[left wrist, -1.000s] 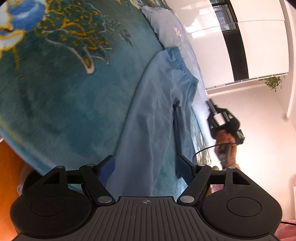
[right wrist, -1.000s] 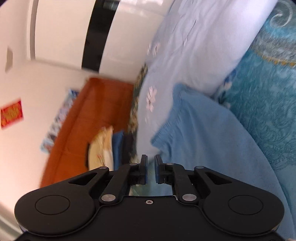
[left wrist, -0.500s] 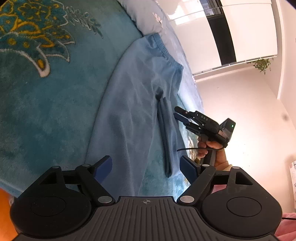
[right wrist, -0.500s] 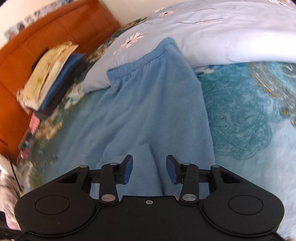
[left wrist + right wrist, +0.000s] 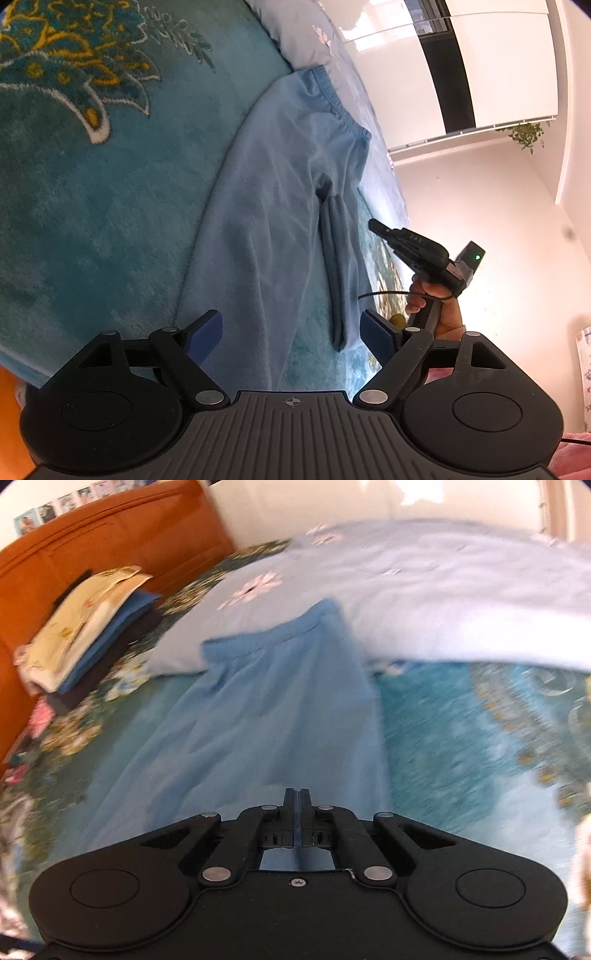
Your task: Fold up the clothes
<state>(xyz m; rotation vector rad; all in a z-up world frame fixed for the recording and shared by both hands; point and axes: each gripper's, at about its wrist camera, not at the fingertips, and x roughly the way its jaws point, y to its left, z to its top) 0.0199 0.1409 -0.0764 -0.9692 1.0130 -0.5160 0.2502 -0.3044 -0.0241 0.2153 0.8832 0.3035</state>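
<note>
A teal patterned bed [image 5: 92, 221] carries light blue trousers [image 5: 266, 229] laid lengthwise, waistband against a pale floral quilt [image 5: 424, 590]. A stack of folded clothes [image 5: 85, 635] sits by the orange headboard [image 5: 110, 528]. The left gripper [image 5: 291, 334] hovers over the trouser legs, fingers wide and empty. The right gripper [image 5: 298, 805], held in a hand [image 5: 436, 299] beside the garment's edge, has fingers pressed together; whether cloth is caught between them cannot be told.
</note>
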